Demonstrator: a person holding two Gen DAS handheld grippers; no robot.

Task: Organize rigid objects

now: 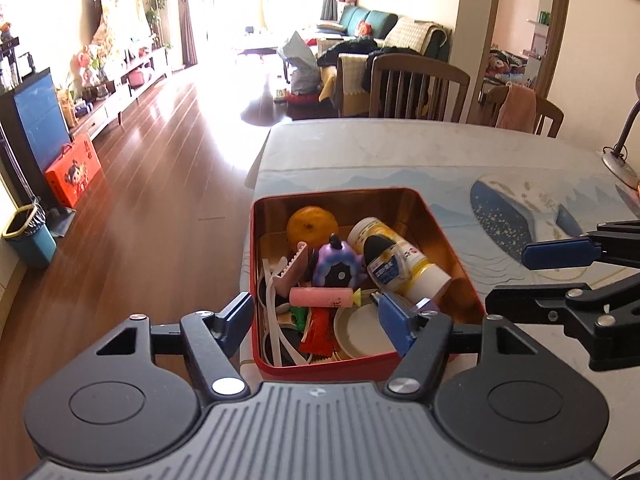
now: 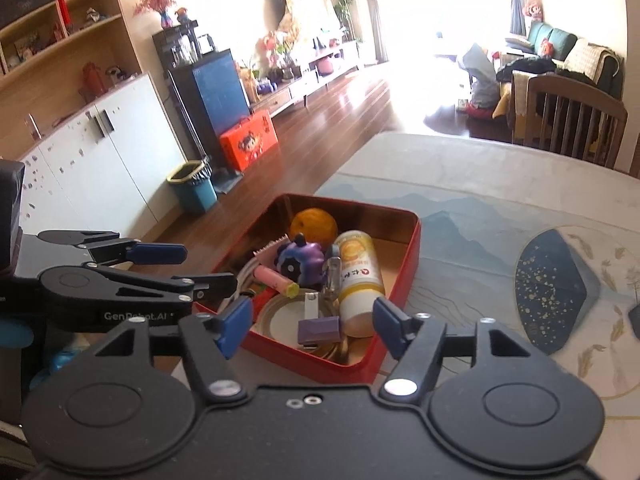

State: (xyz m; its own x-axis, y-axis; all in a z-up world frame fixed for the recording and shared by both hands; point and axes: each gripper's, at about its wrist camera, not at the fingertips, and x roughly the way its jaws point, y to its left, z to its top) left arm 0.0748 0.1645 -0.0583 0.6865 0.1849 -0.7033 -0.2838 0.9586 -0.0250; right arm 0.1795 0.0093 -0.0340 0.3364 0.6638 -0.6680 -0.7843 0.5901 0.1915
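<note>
Left wrist view: left claw [image 1: 318, 322] is hanging spread wide and empty over the near end of the red tin [image 1: 448, 236], which is sitting at the desk [image 1: 400, 152] edge. Tin is holding an orange [image 1: 312, 222], yellow bottle [image 1: 408, 260], purple toy [image 1: 336, 264], pink tube [image 1: 320, 296].

Right wrist view: right claw [image 2: 314, 326] is also gaping, empty, hovering at the tin's near corner.

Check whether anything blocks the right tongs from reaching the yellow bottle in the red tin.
Nothing visible does. The right tongs hang open above the red tin, the yellow bottle lying exposed on top.
</note>
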